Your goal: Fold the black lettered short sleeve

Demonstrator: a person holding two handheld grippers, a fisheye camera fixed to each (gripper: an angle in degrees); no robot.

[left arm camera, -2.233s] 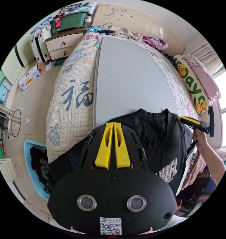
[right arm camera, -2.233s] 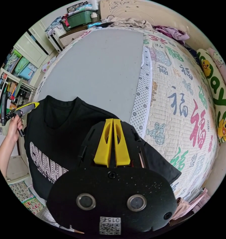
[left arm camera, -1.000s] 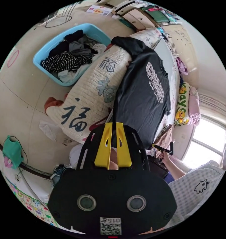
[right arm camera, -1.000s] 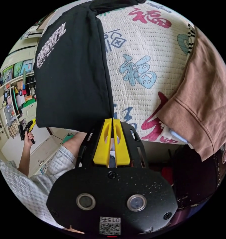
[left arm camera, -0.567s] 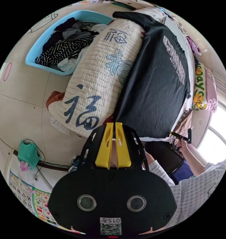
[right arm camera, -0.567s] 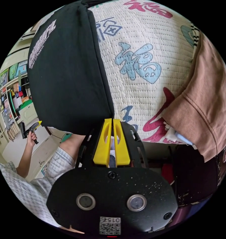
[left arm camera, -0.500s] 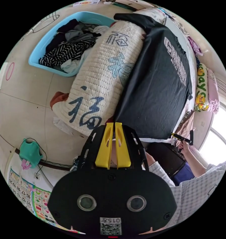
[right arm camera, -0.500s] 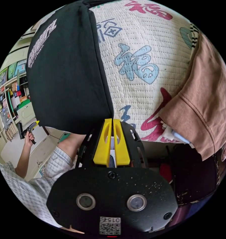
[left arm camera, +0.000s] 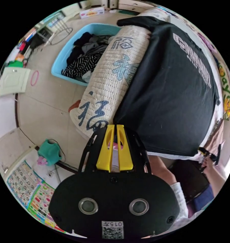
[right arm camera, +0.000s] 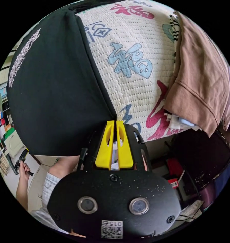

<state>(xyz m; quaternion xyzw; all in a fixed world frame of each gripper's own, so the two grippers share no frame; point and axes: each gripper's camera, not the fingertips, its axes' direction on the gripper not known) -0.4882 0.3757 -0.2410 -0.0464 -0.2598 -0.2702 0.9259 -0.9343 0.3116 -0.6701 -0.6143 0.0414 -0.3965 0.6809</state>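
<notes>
A quilted cream bedcover (left arm camera: 104,88) printed with blue and red characters drapes over the bed's edge. Beside the bed, a light blue laundry basket (left arm camera: 59,65) sits on the beige tiled floor (left arm camera: 36,106), heaped with dark and striped clothes. A brown garment (right arm camera: 203,83) hangs over the quilt. A colourful chart (left arm camera: 26,187) lies near a teal object (left arm camera: 49,152).

Two seconds ago both grippers held the black T-shirt (left arm camera: 170,96) up by its shoulders over the bed (left arm camera: 112,83). Now the T-shirt lies spread on the bed, its hem hanging over the near edge, and the left gripper (left arm camera: 114,129) and right gripper (right arm camera: 113,125) have dropped to the hem's corners.
</notes>
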